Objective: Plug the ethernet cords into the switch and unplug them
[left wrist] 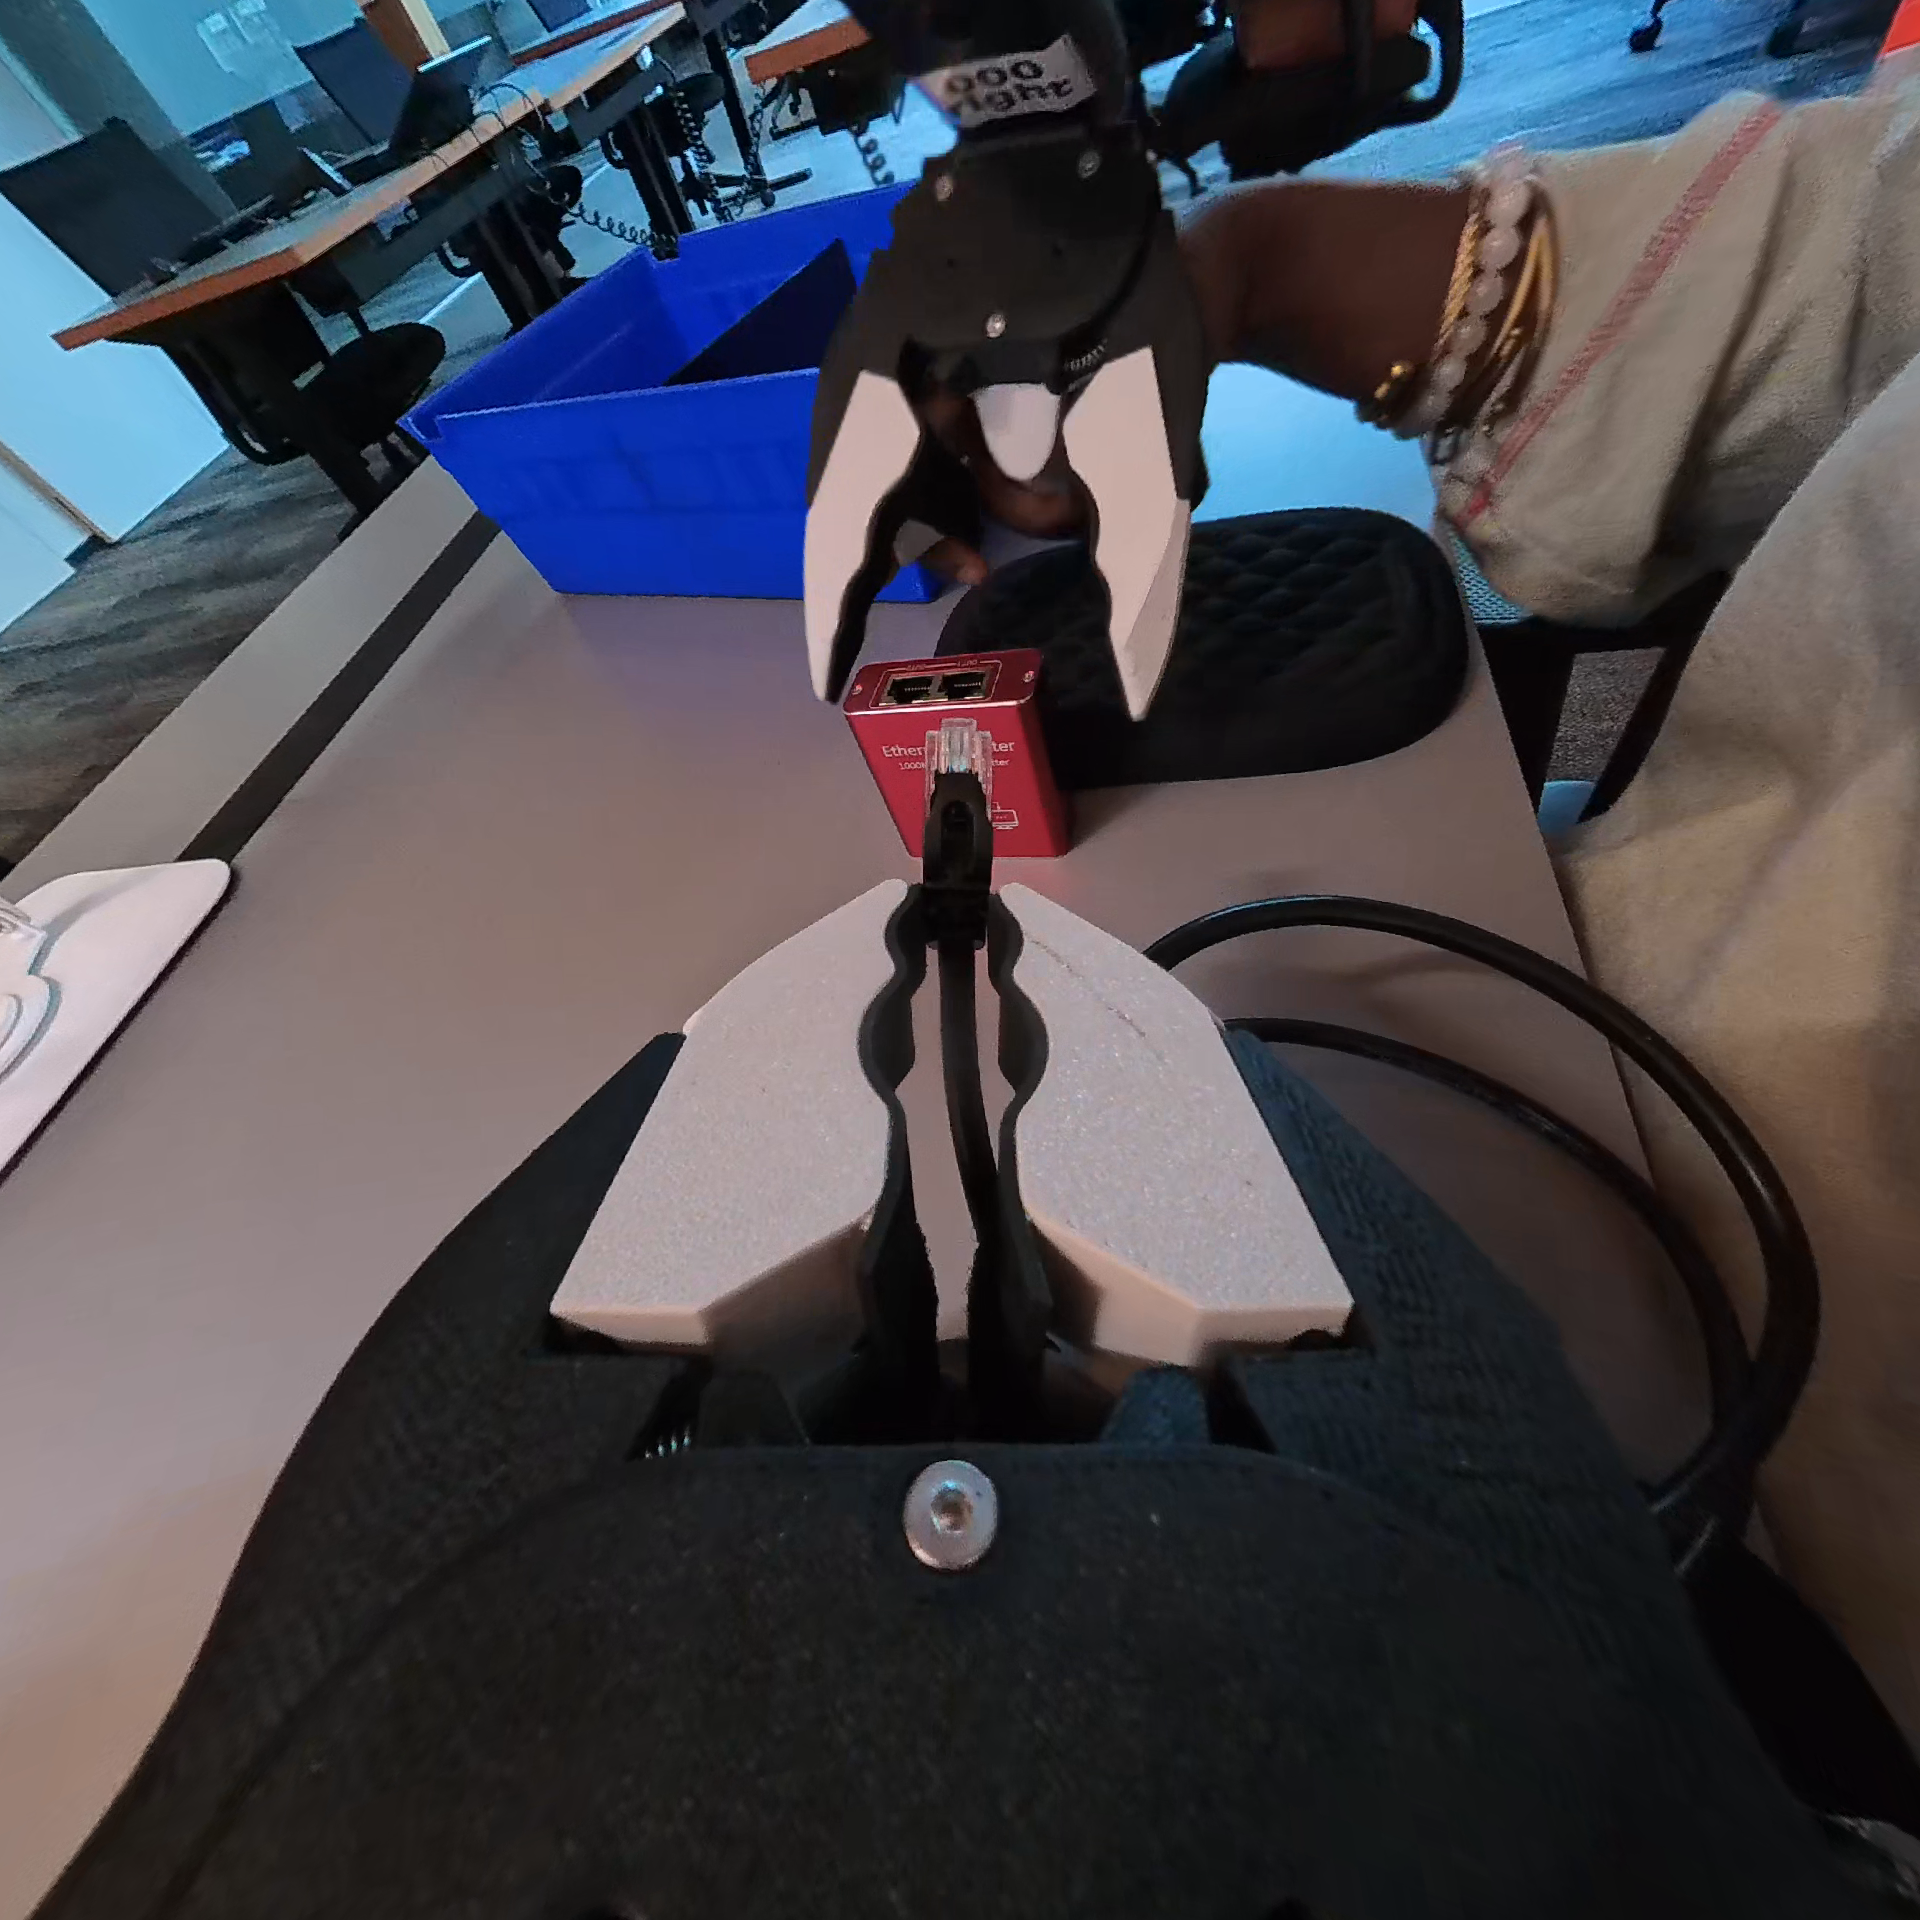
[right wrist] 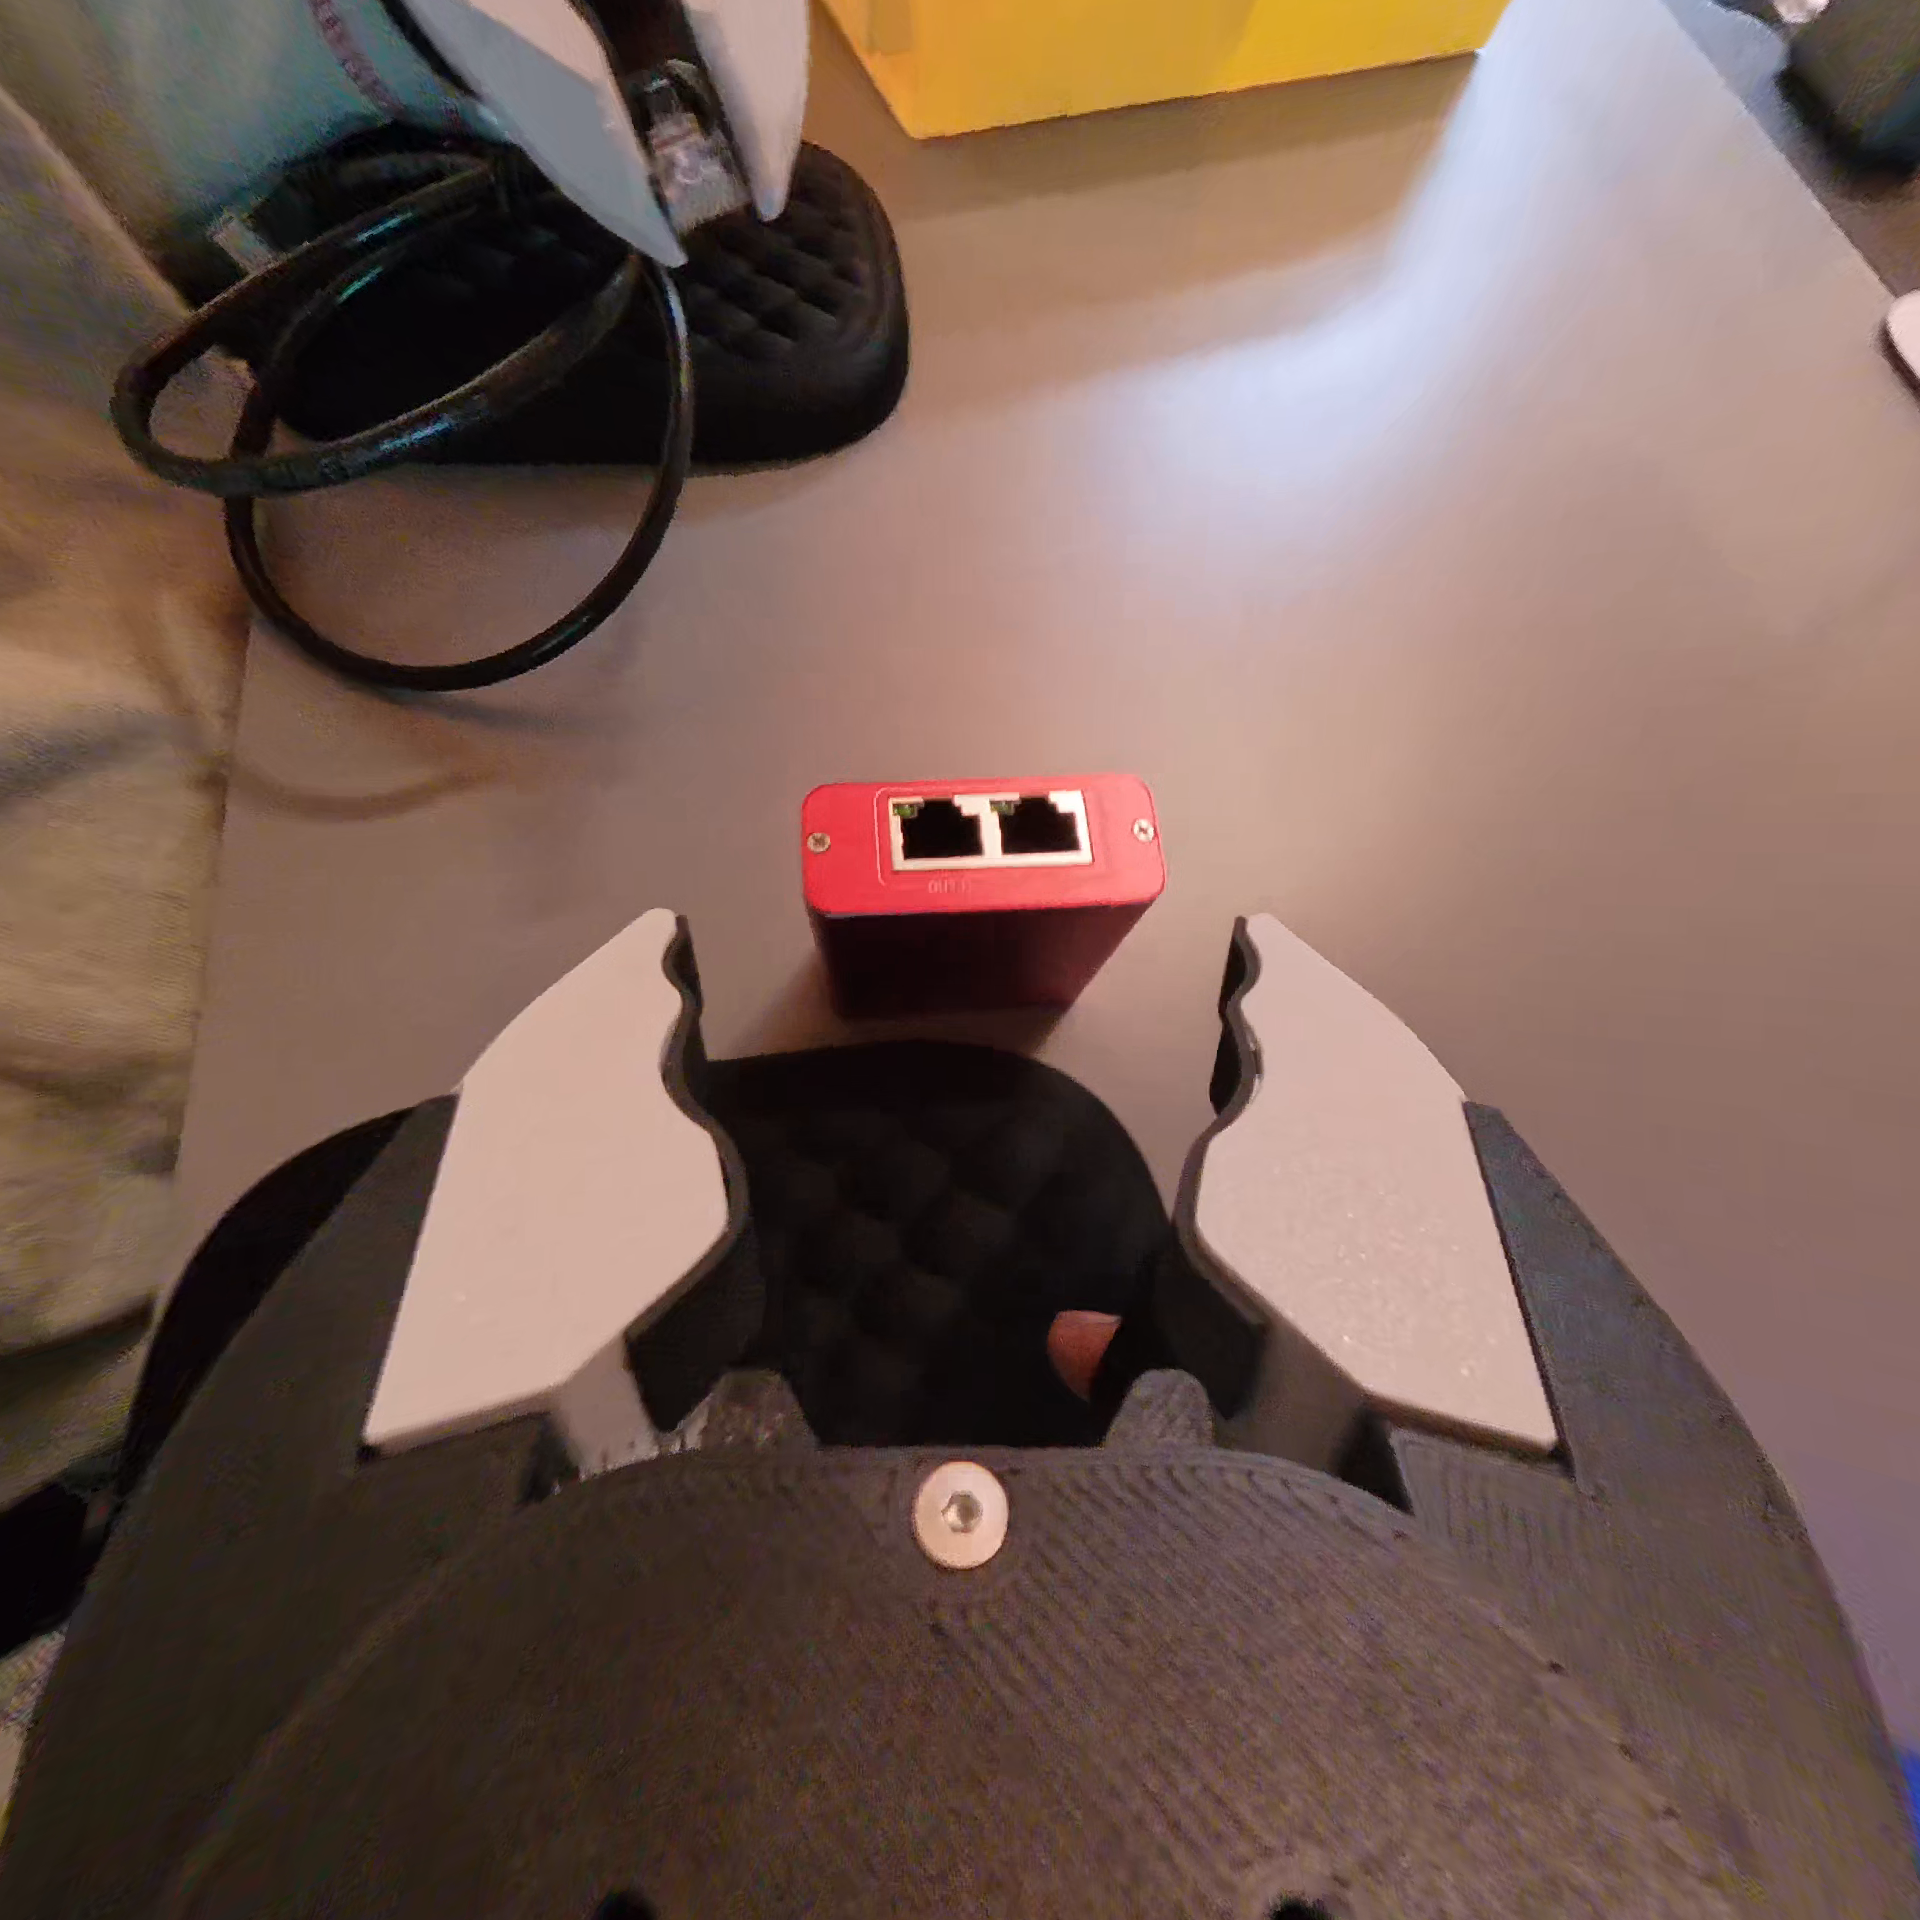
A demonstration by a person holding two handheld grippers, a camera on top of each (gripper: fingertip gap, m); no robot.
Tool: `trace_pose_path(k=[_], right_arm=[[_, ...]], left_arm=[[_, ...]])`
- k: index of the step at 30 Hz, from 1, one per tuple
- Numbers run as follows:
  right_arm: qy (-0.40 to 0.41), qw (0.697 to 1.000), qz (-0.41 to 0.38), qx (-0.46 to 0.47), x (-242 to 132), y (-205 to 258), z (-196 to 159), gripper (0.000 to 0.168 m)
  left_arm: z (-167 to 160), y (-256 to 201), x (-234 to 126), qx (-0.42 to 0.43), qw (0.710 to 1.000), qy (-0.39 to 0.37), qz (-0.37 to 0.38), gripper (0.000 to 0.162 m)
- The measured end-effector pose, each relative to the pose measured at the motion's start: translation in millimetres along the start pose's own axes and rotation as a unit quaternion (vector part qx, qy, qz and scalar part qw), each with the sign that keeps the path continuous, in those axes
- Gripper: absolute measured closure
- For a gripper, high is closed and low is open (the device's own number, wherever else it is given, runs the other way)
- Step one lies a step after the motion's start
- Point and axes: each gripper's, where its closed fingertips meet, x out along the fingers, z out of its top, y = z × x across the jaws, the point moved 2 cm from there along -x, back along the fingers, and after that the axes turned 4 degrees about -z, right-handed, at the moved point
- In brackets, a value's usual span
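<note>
Left gripper (left wrist: pixel 951 894): jaws closed on the black ethernet cord (left wrist: pixel 961 1101) just behind its clear plug (left wrist: pixel 957 750), the plug sticking out ahead of the jaw tips and pointing at the switch (left wrist: pixel 961 764). Switch: small red metal box standing on end on the grey table (left wrist: pixel 468 935), two ports on its top face, both vacant; the plug hangs just short of them, not touching as far as can be told. Slack cord runs back between the jaws, then loops out to the right of them over the table. Right gripper (right wrist: pixel 961 966): jaws spread wide, holding nothing, hovering above the switch with the box lying ahead of and between the two tips; in the left wrist view this same gripper hangs directly beyond the switch, tips down on either side of its top end. Black quilted pad (left wrist: pixel 1299 644) lies beyond the switch and to the right of the left jaws; a second pad of the same kind shows under the left gripper in the right wrist view. Blue bin (left wrist: pixel 644 416) sits farther off, left of the right gripper. Yellow box (right wrist: pixel 1143 62) at the far table edge, beyond the right jaws
</note>
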Motion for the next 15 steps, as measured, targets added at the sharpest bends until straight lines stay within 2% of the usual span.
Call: trace_pose_path(k=[6, 9, 12, 15], right_arm=[[-0.03, 0.995, 0.067, -0.065, 12.1, -2.8, 5.2, 0.064], [-0.034, 0.994, 0.081, -0.07, 14.0, -2.9, 6.4, 0.073], [-0.052, 0.993, 0.079, -0.067, 12.2, -2.8, 11.4, 0.099], [-0.047, 0.996, 0.06, -0.051, 11.0, -1.9, 12.1, 0.099]], left_arm=[[1.3, -0.6, -1.4, 0.005, 1.0, -0.001, 0.001, 0.151], [2.0, -1.1, -0.9, 0.008, 1.0, -0.001, 0.0, 0.151], [1.6, -1.0, -0.3, 0.007, 1.0, -0.002, 0.001, 0.151], [0.4, -1.0, -0.6, 0.007, 1.0, 0.0, 0.004, 0.151]])
